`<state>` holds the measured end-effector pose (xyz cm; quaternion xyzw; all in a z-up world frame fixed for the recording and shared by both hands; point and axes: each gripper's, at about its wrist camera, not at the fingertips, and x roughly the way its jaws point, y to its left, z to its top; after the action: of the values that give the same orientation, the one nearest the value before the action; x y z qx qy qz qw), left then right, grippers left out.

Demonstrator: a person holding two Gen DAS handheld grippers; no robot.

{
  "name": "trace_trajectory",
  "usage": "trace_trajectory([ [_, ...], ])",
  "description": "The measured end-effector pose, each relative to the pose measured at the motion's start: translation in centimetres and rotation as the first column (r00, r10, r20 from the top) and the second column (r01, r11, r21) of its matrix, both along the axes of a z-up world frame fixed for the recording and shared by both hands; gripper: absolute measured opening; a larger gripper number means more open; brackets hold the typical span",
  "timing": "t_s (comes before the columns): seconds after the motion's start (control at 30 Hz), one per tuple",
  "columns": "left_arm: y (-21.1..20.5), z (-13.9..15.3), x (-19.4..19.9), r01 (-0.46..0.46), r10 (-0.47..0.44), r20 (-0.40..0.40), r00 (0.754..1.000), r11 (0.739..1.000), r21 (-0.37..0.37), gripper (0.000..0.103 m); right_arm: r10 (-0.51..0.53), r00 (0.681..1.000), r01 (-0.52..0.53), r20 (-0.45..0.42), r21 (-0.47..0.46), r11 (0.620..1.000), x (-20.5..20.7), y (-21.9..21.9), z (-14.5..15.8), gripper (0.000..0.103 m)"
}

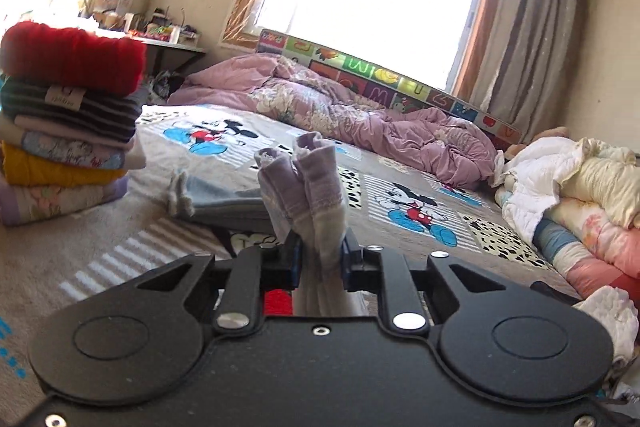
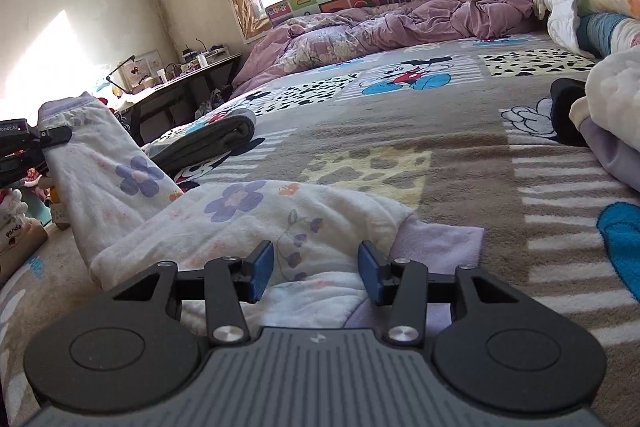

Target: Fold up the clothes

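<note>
A bed (image 2: 460, 155) covered by a cartoon-mouse patterned blanket fills both views, with a rumpled purple duvet (image 1: 360, 115) along its far side under the window. At the near left of the left wrist view stands a stack of folded clothes (image 1: 68, 123), topped by a red piece.

The garment in hand, a white floral garment (image 2: 224, 219) with lilac trim, lies across the near part of the bed. One end of it is lifted at the left, the rest sprawls flat just ahead of the right gripper (image 2: 316, 269).

The left gripper (image 1: 320, 251) is closed tight on a bunched lilac-edged end of the cloth, which stands up between its pads. The right gripper's jaws stand roughly half apart, empty, poised over the flat part of the garment without pinching it.

The fabric looks soft, light and limp, so it will likely sag and crumple wherever unsupported. A hem or corner near the lilac edge seems the soundest place for the right gripper to take hold.
</note>
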<state>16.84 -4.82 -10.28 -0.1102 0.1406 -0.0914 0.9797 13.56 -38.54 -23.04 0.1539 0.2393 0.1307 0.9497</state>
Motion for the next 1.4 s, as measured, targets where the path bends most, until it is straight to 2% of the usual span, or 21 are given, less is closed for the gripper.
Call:
trace_trajectory([
  [0.1,-4.6,0.2,-0.8,0.051,-0.055,0.030,0.998,0.994,0.100,0.016,-0.015,1.000,0.015,-0.001,0.136,0.991,-0.2,-2.0,-0.1,0.047],
  [0.2,-9.2,-0.6,-1.5,0.088,-0.101,0.046,0.994,0.971,0.224,0.016,-0.056,0.998,0.053,0.001,0.309,0.950,-0.6,-4.7,-0.4,0.047],
  [0.27,-12.7,-1.9,-2.2,0.106,-0.137,0.067,0.988,0.934,0.342,0.016,-0.097,0.995,0.086,0.006,0.422,0.903,-1.1,-6.7,-0.7,0.049],
  [0.37,-16.5,-3.9,-3.1,0.134,-0.186,0.072,0.980,0.880,0.455,0.016,-0.165,0.986,0.134,0.015,0.511,0.849,-1.8,-9.3,-1.0,0.049],
  [0.5,-20.8,-7.2,-5.0,0.145,-0.252,0.085,0.964,0.765,0.627,0.016,-0.232,0.973,0.182,0.016,0.564,0.806,-2.4,-11.3,-1.5,0.049],
  [0.57,-22.4,-8.8,-6.2,0.145,-0.285,0.088,0.954,0.701,0.698,0.016,-0.239,0.971,0.182,0.024,0.576,0.797,-2.4,-11.7,-1.5,0.049],
  [0.63,-23.4,-10.2,-7.2,0.164,-0.321,0.074,0.944,0.652,0.741,0.016,-0.247,0.969,0.182,0.032,0.589,0.788,-2.4,-12.1,-1.5,0.049],
  [0.73,-24.7,-12.3,-8.7,0.191,-0.372,0.046,0.927,0.574,0.796,0.016,-0.250,0.967,0.179,0.044,0.582,0.793,-2.2,-12.4,-1.4,0.049],
  [0.83,-25.3,-14.0,-8.9,0.245,-0.402,-0.019,0.916,0.518,0.820,0.018,-0.248,0.967,0.167,0.064,0.575,0.801,-2.2,-12.6,-1.1,0.049],
  [0.87,-25.1,-13.8,-9.0,0.254,-0.402,-0.026,0.915,0.524,0.813,0.019,-0.249,0.966,0.163,0.076,0.567,0.807,-2.2,-12.6,-1.0,0.049],
  [0.9,-24.7,-13.4,-9.0,0.273,-0.404,-0.039,0.914,0.541,0.795,0.021,-0.249,0.965,0.160,0.085,0.560,0.813,-2.3,-12.6,-0.9,0.049],
  [0.97,-23.5,-12.0,-9.3,0.340,-0.443,-0.065,0.894,0.576,0.743,0.028,-0.246,0.964,0.153,0.101,0.546,0.824,-2.4,-12.5,-0.7,0.049],
  [1.0,-22.8,-11.3,-9.4,0.373,-0.464,-0.077,0.882,0.591,0.715,0.048,-0.244,0.964,0.151,0.107,0.537,0.830,-2.4,-12.4,-0.5,0.049],
  [1.03,-22.1,-10.6,-9.9,0.404,-0.488,-0.085,0.869,0.598,0.692,0.057,-0.242,0.964,0.149,0.113,0.523,0.839,-2.4,-12.3,-0.4,0.049],
  [1.1,-20.7,-9.0,-10.9,0.462,-0.537,-0.096,0.838,0.606,0.647,0.057,-0.232,0.964,0.143,0.128,0.488,0.861,-2.5,-11.7,0.0,0.049],
  [1.17,-18.8,-7.1,-11.6,0.486,-0.551,-0.092,0.829,0.630,0.606,0.056,-0.219,0.965,0.134,0.146,0.445,0.885,-2.6,-11.1,0.5,0.049],
  [1.23,-16.4,-5.4,-10.6,0.434,-0.484,-0.060,0.873,0.715,0.548,0.046,-0.203,0.964,0.122,0.172,0.396,0.910,-2.8,-10.3,1.1,0.049],
  [1.3,-14.0,-3.7,-9.4,0.368,-0.404,-0.032,0.914,0.796,0.481,0.041,-0.180,0.961,0.106,0.210,0.324,0.940,-3.2,-9.1,1.8,0.049],
  [1.4,-11.0,-2.4,-5.5,0.265,-0.269,-0.039,0.962,0.896,0.358,0.035,-0.101,0.950,0.042,0.297,0.198,0.979,-4.0,-6.3,3.1,0.049],
])
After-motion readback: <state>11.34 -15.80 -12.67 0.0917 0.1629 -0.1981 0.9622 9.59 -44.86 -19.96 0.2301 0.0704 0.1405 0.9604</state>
